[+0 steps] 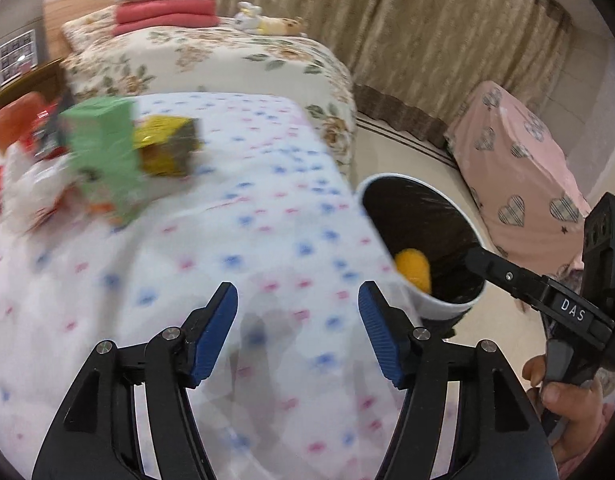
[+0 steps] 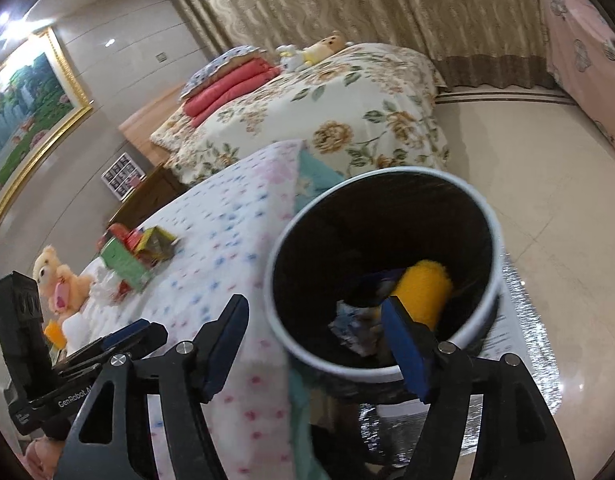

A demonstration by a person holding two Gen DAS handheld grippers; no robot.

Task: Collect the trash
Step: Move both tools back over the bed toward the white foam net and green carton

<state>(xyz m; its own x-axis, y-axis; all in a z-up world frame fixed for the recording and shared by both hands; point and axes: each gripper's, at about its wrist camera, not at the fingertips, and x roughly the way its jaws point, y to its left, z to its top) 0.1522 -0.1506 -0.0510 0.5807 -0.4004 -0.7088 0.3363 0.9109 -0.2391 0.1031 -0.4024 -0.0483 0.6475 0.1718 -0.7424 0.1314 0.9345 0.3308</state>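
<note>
- Left gripper [image 1: 297, 332] hangs over the dotted bedspread [image 1: 211, 248], blue fingers [image 1: 215, 332] spread wide, nothing between them.
- Right gripper [image 2: 315, 344] is up at the rim of the white trash bin [image 2: 493, 256], fingers apart and holding nothing.
- Down inside the bin's black liner: a yellow piece of trash [image 2: 423, 292] and a crumpled wrapper [image 2: 353, 328] beside it.
- Far side of the bedspread, a blurred heap of trash: a green box [image 1: 103, 152], a yellow carton [image 1: 167, 148] just beside it, red packaging [image 1: 43, 132] behind.
- The bin stands on the floor right against the bed's edge.
- A hand [image 1: 567, 412] grips the right gripper's handle.
</note>
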